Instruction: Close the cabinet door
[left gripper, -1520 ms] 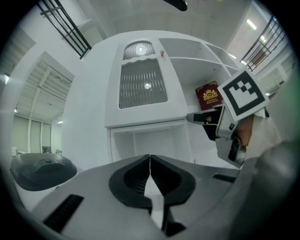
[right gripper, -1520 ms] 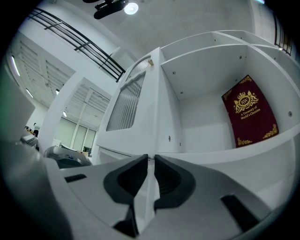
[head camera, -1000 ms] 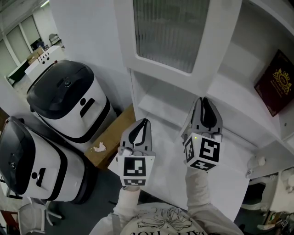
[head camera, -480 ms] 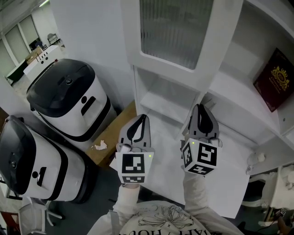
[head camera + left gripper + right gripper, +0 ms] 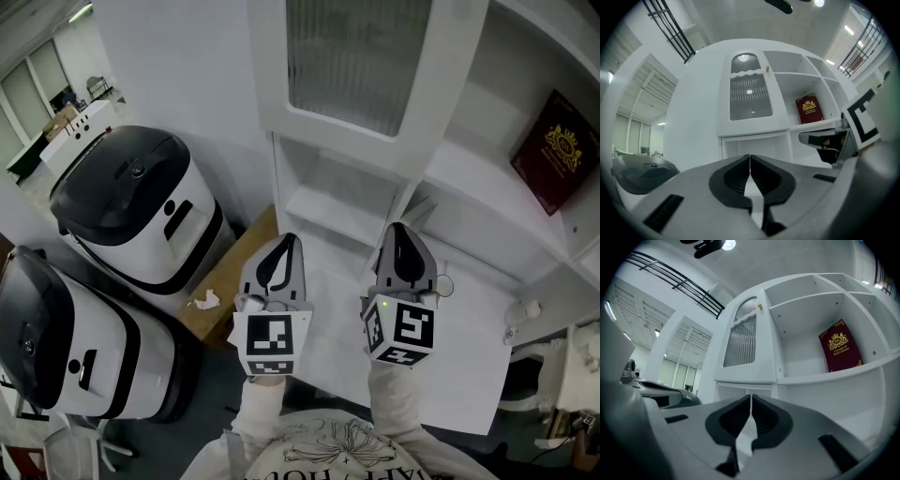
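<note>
Right, both grippers have backed off from the cabinet toward the person over the last second. Left gripper [image 5: 292, 242] and right gripper [image 5: 401, 230] each have jaws pressed together with nothing between them. Under them lies a white panel [image 5: 459, 366], probably the lower cabinet door swung out, though I can't confirm that. Beyond it, the lower compartment [image 5: 323, 192] stands open and empty. The glass door [image 5: 361, 56] above looks shut or nearly so. A red book [image 5: 555, 150] leans in the open shelf [image 5: 473, 178] at right. My read: closing isn't finished yet.
</note>
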### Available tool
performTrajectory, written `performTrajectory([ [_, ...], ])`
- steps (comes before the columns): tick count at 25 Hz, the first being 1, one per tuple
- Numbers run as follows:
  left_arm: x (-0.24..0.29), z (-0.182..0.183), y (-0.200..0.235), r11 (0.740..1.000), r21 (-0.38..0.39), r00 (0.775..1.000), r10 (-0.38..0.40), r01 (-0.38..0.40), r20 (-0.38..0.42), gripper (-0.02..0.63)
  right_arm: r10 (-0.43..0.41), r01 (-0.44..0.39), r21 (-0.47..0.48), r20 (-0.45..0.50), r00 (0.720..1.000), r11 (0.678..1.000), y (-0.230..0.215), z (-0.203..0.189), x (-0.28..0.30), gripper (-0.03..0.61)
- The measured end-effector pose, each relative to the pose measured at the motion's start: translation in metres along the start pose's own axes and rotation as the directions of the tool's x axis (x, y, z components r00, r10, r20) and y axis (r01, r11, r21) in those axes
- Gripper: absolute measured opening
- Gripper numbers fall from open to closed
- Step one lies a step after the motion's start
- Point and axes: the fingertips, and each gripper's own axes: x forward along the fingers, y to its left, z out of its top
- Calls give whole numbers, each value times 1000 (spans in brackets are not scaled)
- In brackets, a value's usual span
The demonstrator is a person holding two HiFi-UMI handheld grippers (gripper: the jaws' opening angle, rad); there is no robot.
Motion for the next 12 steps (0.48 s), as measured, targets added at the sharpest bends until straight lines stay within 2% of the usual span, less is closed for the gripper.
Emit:
performTrajectory([
  [12, -8, 1, 8, 1000, -7, 1000, -24, 24, 9, 5, -14, 14, -12, -5, 1000, 1000, 15, -1, -11, 12],
])
